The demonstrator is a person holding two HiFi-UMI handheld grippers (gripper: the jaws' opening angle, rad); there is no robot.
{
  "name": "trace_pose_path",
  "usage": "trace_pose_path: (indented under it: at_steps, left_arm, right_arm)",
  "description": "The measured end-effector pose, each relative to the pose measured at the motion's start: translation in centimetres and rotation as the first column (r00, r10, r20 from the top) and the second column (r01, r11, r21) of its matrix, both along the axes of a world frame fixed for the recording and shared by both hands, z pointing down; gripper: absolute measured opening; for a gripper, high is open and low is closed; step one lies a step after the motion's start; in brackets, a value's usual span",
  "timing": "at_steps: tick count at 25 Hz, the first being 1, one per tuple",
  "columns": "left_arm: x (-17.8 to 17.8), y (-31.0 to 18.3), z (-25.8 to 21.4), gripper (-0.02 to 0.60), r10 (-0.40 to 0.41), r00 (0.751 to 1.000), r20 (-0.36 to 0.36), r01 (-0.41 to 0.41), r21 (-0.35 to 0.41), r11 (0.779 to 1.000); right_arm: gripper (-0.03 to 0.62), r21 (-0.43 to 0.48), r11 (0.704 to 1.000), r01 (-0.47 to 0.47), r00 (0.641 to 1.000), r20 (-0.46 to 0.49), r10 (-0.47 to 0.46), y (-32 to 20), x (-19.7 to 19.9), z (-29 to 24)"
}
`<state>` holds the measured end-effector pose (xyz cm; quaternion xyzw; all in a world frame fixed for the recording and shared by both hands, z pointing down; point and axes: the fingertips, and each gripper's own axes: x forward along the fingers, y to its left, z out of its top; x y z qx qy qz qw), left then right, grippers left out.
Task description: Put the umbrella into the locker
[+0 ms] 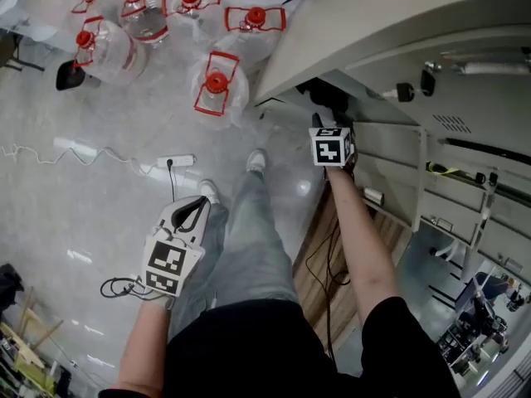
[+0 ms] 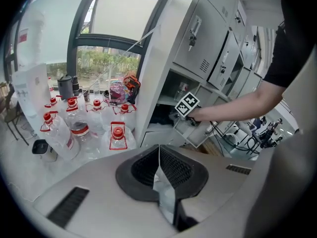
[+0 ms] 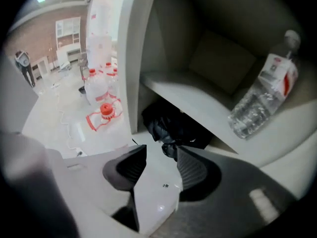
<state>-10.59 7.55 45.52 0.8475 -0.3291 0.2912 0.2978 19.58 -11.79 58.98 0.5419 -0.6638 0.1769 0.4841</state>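
Umbrella (image 3: pixel 171 128) — black, folded, fabric bunched and loose — lies in the lower compartment of the locker (image 3: pixel 132 58), under the shelf (image 3: pixel 173 90), at the centre of the right gripper view. Judged light; soft outside, stiff only along the shaft within; the cloth likely slips over the ribs, so a hold across the bundled middle looks surer than one on a loose fold.

Right gripper (image 3: pixel 161 151) just short of it; fingers spread, nothing pinched; umbrella seems clear of them. Left gripper (image 2: pixel 158 150) low at the left of the head view; fingers pressed together, empty.

Clear water bottle (image 3: pixel 262 93) lies tilted on the shelf, upper right. Floor (image 1: pixel 99 197) pale and glossy — probably slick; red-capped water jugs (image 1: pixel 217 85) crowd the upper left of the head view, a power strip (image 1: pixel 176 162) and its cord below them.
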Motion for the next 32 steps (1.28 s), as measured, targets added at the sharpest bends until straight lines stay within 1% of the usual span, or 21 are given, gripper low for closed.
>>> trace_pose_path:
  at_steps: [3, 6, 11, 14, 16, 19, 20, 21, 24, 25, 27, 29, 32]
  left_arm:
    - [0.8, -1.6, -2.7, 0.011, 0.002, 0.999, -0.040, 0.000, 0.048, 0.999]
    - [2.1, -2.7, -6.0, 0.011, 0.022, 0.997, -0.076, -0.013, 0.109, 0.994]
    - [3.1, -4.8, -11.2, 0.011, 0.063, 0.993, -0.101, -0.038, 0.230, 0.973]
    - [3.7, -5.0, -14.3, 0.011, 0.063, 0.989, -0.134, -0.025, 0.268, 0.963]
    - [4.0, -5.3, -16.7, 0.011, 0.068, 0.985, -0.159, -0.016, 0.307, 0.951]
    - [4.3, -6.0, -20.8, 0.011, 0.093, 0.979, -0.184, -0.011, 0.402, 0.916]
    - [4.4, -6.2, -22.0, 0.011, 0.098, 0.977, -0.190, -0.008, 0.426, 0.905]
    - [4.5, -6.3, -23.1, 0.011, 0.097, 0.976, -0.197, -0.001, 0.439, 0.898]
    - [5.0, -6.6, -25.9, 0.011, 0.064, 0.969, -0.238, 0.044, 0.420, 0.906]
    - [5.2, -6.7, -26.6, 0.011, 0.064, 0.968, -0.244, 0.047, 0.423, 0.905]
    - [5.5, -7.1, -27.8, 0.011, 0.077, 0.966, -0.247, 0.042, 0.444, 0.895]
    - [5.9, -7.4, -28.9, 0.011, 0.093, 0.964, -0.247, 0.034, 0.465, 0.885]
    - [6.5, -7.7, -30.2, 0.011, 0.112, 0.962, -0.248, 0.023, 0.486, 0.874]
  right_arm:
    - [0.168, 0.056, 0.998, -0.012, 0.995, 0.095, 0.006, 2.6, -2.6, -4.6]
    - [0.122, 0.117, 0.993, -0.024, 0.981, 0.193, 0.001, 5.3, -4.8, -9.8]
    - [0.007, 0.245, 0.969, -0.040, 0.944, 0.326, -0.044, 7.5, -8.2, -19.1]
    - [-0.002, 0.293, 0.956, -0.022, 0.922, 0.376, -0.094, 9.1, -9.4, -24.4]
    - [-0.002, 0.334, 0.942, 0.004, 0.911, 0.387, -0.141, 9.8, -10.2, -27.6]
    - [-0.002, 0.411, 0.910, 0.050, 0.900, 0.376, -0.219, 10.4, -11.4, -32.5]
    - [-0.003, 0.432, 0.900, 0.060, 0.894, 0.377, -0.240, 10.7, -11.7, -34.0]
    - [-0.003, 0.451, 0.890, 0.064, 0.888, 0.382, -0.257, 10.9, -11.9, -35.3]
    - [-0.003, 0.509, 0.859, 0.055, 0.863, 0.408, -0.297, 11.5, -12.3, -38.8]
    - [-0.003, 0.528, 0.848, 0.051, 0.856, 0.414, -0.310, 11.6, -12.3, -39.8]
    - [-0.003, 0.561, 0.826, 0.050, 0.850, 0.410, -0.330, 11.7, -12.2, -41.5]
    - [-0.003, 0.590, 0.806, 0.049, 0.852, 0.396, -0.342, 11.6, -11.9, -42.9]
    - [-0.003, 0.617, 0.787, 0.025, 0.849, 0.403, -0.343, 11.6, -11.5, -44.3]
